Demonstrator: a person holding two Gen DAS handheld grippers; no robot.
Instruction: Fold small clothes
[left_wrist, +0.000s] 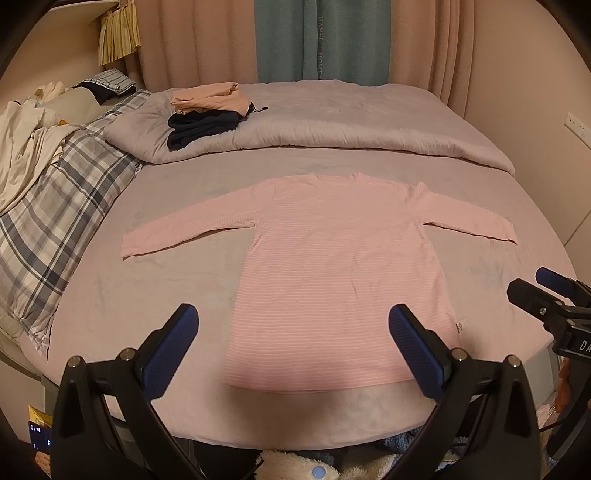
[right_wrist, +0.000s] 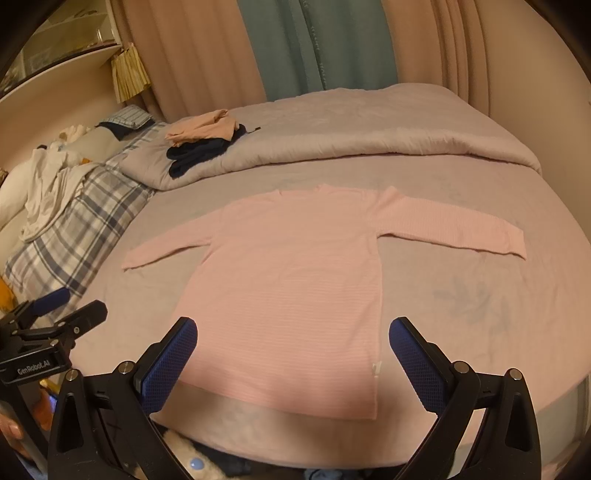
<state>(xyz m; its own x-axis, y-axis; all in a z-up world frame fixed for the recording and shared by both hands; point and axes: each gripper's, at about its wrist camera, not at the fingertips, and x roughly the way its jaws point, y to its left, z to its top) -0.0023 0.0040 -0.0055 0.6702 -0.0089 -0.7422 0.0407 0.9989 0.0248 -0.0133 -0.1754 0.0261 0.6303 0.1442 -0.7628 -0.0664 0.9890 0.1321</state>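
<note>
A pink striped long-sleeved shirt (left_wrist: 332, 266) lies flat on the bed, both sleeves spread out sideways, hem toward me; it also shows in the right wrist view (right_wrist: 288, 288). My left gripper (left_wrist: 293, 325) is open and empty, held above the hem near the bed's front edge. My right gripper (right_wrist: 293, 339) is open and empty, held above the hem's right part. The right gripper shows at the right edge of the left wrist view (left_wrist: 543, 291), and the left gripper shows at the left edge of the right wrist view (right_wrist: 70, 306).
A folded grey duvet (left_wrist: 332, 122) lies across the far half of the bed, with a stack of folded peach and dark clothes (left_wrist: 207, 110) on it. A plaid pillow (left_wrist: 62, 206) and white cloth (left_wrist: 26, 147) lie at the left. Curtains (left_wrist: 321, 37) hang behind.
</note>
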